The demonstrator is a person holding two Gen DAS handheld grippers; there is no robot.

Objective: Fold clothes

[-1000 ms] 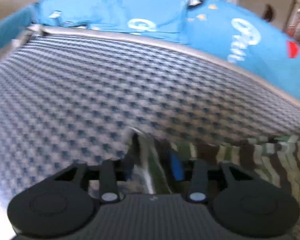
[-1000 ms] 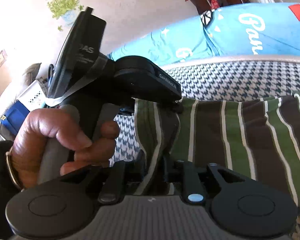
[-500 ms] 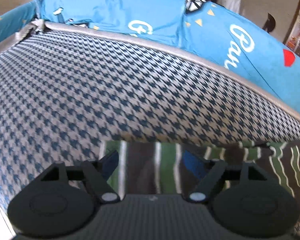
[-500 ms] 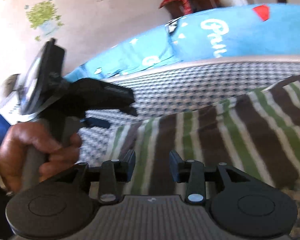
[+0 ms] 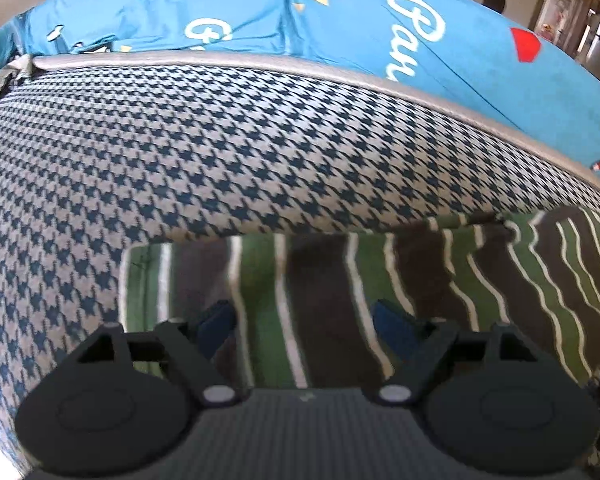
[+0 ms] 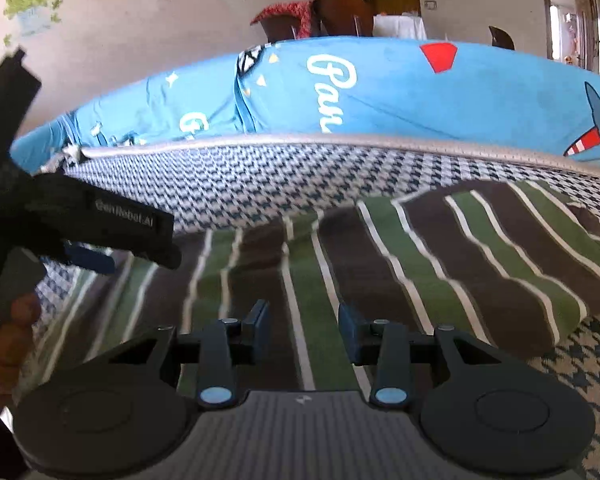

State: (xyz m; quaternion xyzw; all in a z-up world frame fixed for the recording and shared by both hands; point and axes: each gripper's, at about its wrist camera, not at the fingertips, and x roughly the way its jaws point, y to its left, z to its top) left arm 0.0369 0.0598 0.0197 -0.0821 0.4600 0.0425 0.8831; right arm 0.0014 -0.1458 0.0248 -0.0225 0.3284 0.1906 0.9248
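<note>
A brown, green and white striped garment (image 5: 320, 280) lies flat on the houndstooth bed surface (image 5: 220, 152). In the right wrist view the same garment (image 6: 440, 264) spreads to the right in a folded layer. My left gripper (image 5: 302, 316) hovers over its left end. Its jaws are opening, and the cloth lies under them, not pinched. My right gripper (image 6: 303, 326) is open above the garment's middle stripes, with nothing pressed between the pads. My left gripper (image 6: 112, 256) also shows in the right wrist view, held by a hand (image 6: 4, 340).
A grey piped edge (image 6: 340, 140) borders the houndstooth cover. Behind it lies a bright blue printed sheet (image 6: 420, 92). Dark chairs and a table (image 6: 340, 12) stand by the far wall, and a doorway (image 6: 564, 12) is at the right.
Both grippers were shut on bunched cloth and have let go. Their jaws now stand apart, and the garment has dropped flat. The left gripper has drawn away to the left.
</note>
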